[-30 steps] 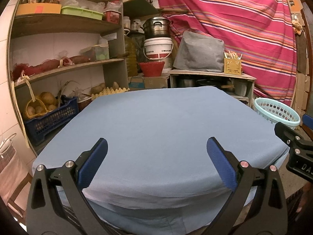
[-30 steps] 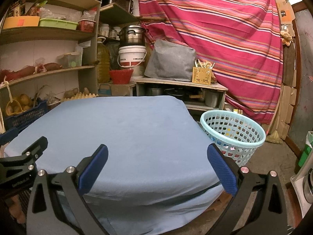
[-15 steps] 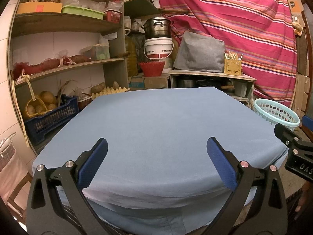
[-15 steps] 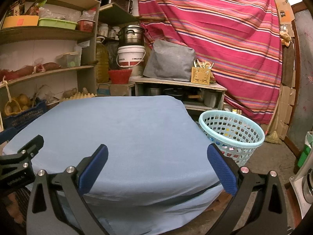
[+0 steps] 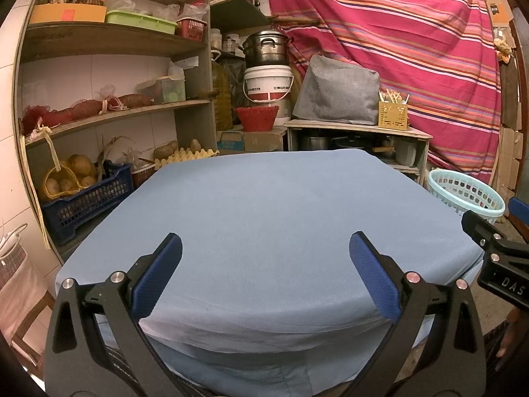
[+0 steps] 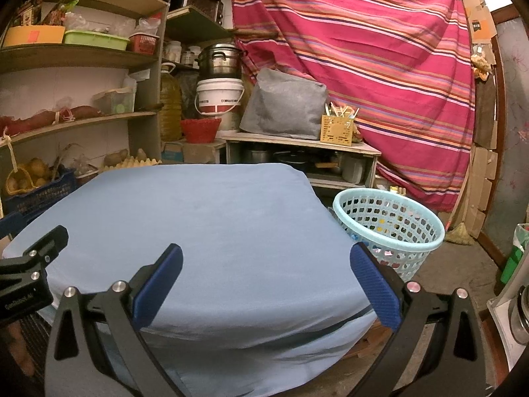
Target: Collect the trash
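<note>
A table under a light blue cloth (image 5: 264, 218) (image 6: 211, 225) fills both views, and I see nothing lying on it. My left gripper (image 5: 264, 264) hovers open over the near edge, its blue pads wide apart and holding nothing. My right gripper (image 6: 264, 268) is likewise open and holds nothing, above the table's near right part. A pale blue perforated basket (image 6: 388, 231) (image 5: 466, 192) stands on the floor just beyond the table's right edge, with small coloured bits visible through its holes. The right gripper's body (image 5: 499, 258) shows at the far right of the left wrist view.
Wooden shelves (image 5: 109, 112) line the left wall, with a dark blue crate (image 5: 86, 198) of potatoes below. Behind the table a low bench (image 6: 297, 145) carries a grey cover, a white bucket (image 6: 218, 102) and a red bowl. A striped red cloth (image 6: 363, 66) hangs at the back.
Both grippers have stayed open and almost still; the views have shifted only slightly. Nothing on the table has changed.
</note>
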`<state>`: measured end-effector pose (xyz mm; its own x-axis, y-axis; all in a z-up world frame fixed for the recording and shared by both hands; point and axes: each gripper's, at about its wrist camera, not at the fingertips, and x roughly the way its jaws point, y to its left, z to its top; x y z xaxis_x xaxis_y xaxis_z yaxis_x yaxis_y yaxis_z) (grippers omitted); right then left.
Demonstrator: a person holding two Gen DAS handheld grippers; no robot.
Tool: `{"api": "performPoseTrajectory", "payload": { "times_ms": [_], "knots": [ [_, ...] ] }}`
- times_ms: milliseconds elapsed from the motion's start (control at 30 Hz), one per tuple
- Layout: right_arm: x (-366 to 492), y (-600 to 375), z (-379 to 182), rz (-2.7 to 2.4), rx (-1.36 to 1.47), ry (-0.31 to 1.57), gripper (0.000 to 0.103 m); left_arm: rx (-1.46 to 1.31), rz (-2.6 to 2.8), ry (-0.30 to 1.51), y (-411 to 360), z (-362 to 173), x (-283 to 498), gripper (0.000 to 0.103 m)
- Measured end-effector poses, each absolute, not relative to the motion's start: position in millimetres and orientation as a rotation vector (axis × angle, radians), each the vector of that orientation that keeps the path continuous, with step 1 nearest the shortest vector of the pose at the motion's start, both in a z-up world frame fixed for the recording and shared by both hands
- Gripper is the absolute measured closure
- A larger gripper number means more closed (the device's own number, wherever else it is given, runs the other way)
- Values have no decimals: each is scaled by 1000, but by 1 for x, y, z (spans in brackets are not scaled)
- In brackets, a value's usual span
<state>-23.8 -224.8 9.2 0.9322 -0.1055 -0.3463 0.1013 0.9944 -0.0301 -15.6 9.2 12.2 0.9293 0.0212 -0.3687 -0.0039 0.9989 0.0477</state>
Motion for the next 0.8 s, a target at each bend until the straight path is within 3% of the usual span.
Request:
{"api": "performPoseTrajectory", "payload": {
  "times_ms": [800],
  "knots": [
    [-25, -234, 7, -110, -20, 361, 4, 54, 17, 372, 3, 13, -17, 5]
  ]
}}
